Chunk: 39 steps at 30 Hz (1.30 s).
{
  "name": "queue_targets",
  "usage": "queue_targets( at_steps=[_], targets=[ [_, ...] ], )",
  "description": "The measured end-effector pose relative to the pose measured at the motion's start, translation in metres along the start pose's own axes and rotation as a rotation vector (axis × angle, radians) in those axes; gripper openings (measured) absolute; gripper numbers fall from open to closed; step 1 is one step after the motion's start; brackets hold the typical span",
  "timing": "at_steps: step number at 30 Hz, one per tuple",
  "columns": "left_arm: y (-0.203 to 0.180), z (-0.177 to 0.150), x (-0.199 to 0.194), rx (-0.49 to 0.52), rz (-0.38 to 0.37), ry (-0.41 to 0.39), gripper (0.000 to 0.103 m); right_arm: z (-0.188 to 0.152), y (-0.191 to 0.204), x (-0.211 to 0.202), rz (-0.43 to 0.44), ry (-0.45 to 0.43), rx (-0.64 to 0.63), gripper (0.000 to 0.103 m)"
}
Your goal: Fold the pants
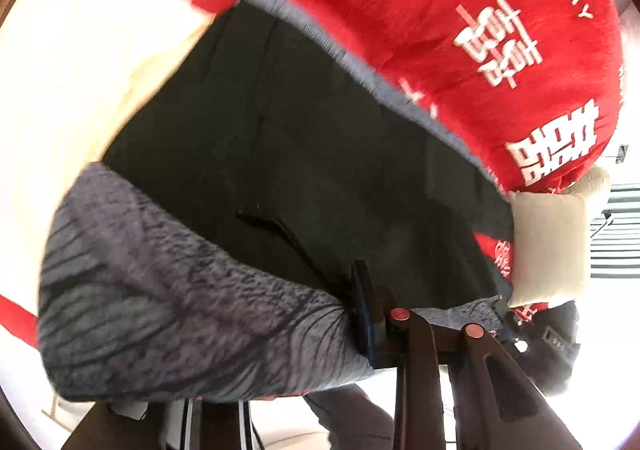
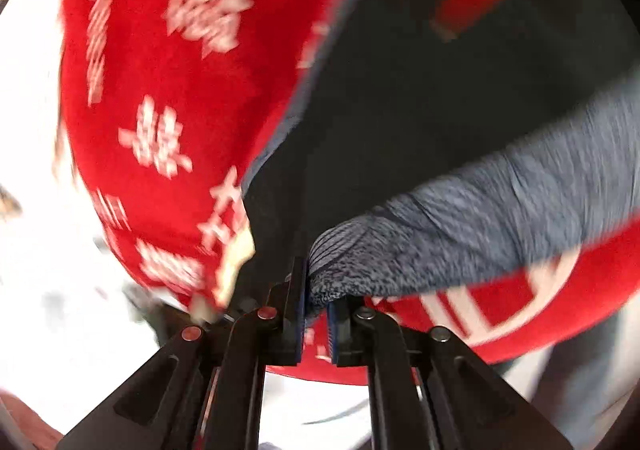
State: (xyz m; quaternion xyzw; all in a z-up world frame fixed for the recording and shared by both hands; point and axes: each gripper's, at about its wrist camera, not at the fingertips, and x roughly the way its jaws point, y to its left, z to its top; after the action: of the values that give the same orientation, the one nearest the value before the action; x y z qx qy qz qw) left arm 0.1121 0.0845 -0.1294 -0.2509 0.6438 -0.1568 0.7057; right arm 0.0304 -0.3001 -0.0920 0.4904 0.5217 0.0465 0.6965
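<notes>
The pants (image 1: 280, 154) are black with a grey ribbed waistband (image 1: 172, 290) and a black drawstring (image 1: 280, 228). They lie spread on a red quilt (image 1: 440, 10). My left gripper (image 1: 366, 314) is shut on one end of the waistband and lifts it; only one finger shows clearly. In the right wrist view the pants (image 2: 420, 110) stretch away and the waistband (image 2: 460, 226) runs off to the right. My right gripper (image 2: 314, 310) is shut on the waistband's other end, a small gap showing lower between the pads.
The red quilt (image 2: 168, 90) with white characters covers the bed. A small beige pillow (image 1: 550, 246) lies at the quilt's right edge. A cream sheet (image 1: 80, 90) shows at the left. A bright floor (image 2: 28, 230) lies beyond the bed.
</notes>
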Motion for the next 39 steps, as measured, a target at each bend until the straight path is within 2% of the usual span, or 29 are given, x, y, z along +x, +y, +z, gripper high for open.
queue_targets(
  at_steps=[4,9,13,16,18,22,24,25,26,27,28,29,31,34,36,37,39],
  targets=[
    [-0.02,0.037,-0.002,0.022,0.004,-0.053,0.032,0.052,0.04,0.009,-0.04,0.063,-0.131,0.009],
    [-0.029,0.092,0.021,-0.003,0.048,-0.122,0.032,0.136,0.063,0.052,-0.088,0.174,-0.227,0.009],
    [-0.026,0.142,0.057,-0.015,0.108,-0.153,0.032,0.2,0.055,0.105,-0.161,0.287,-0.221,0.009],
    [-0.023,0.17,0.09,-0.008,0.175,-0.153,0.032,0.23,0.037,0.141,-0.226,0.336,-0.225,0.01],
    [-0.021,0.18,0.105,0.001,0.21,-0.146,0.033,0.242,0.022,0.161,-0.238,0.353,-0.194,0.011],
    [-0.028,0.177,0.093,0.016,0.218,-0.135,0.039,0.256,-0.005,0.172,-0.163,0.376,-0.058,0.011],
    [-0.034,0.169,0.072,0.041,0.248,-0.156,0.056,0.255,0.001,0.168,-0.154,0.396,-0.076,0.014],
    [-0.036,0.167,0.061,0.052,0.288,-0.175,0.066,0.254,0.005,0.166,-0.162,0.399,-0.096,0.02],
    [-0.037,0.167,0.052,0.058,0.333,-0.198,0.083,0.254,0.011,0.162,-0.175,0.396,-0.121,0.036],
    [-0.039,0.164,0.04,0.071,0.366,-0.236,0.085,0.254,0.018,0.154,-0.174,0.37,-0.145,0.047],
    [-0.042,0.162,0.034,0.084,0.38,-0.247,0.085,0.254,0.026,0.149,-0.168,0.346,-0.161,0.066],
    [-0.044,0.16,0.03,0.091,0.399,-0.247,0.085,0.253,0.038,0.138,-0.158,0.303,-0.196,0.074],
    [-0.046,0.158,0.033,0.098,0.401,-0.23,0.085,0.246,0.056,0.119,-0.147,0.262,-0.265,0.074],
    [-0.052,0.154,0.066,0.131,0.415,-0.163,0.085,0.226,0.066,0.12,-0.156,0.312,-0.343,0.074],
    [-0.057,0.153,0.099,0.17,0.445,-0.12,0.085,0.207,0.057,0.136,-0.245,0.385,-0.402,0.074],
    [-0.058,0.152,0.114,0.182,0.493,-0.105,0.085,0.205,0.054,0.146,-0.293,0.403,-0.417,0.074],
    [-0.066,0.147,0.133,0.231,0.601,-0.114,0.087,0.207,0.031,0.154,-0.427,0.407,-0.45,0.066]
  ],
)
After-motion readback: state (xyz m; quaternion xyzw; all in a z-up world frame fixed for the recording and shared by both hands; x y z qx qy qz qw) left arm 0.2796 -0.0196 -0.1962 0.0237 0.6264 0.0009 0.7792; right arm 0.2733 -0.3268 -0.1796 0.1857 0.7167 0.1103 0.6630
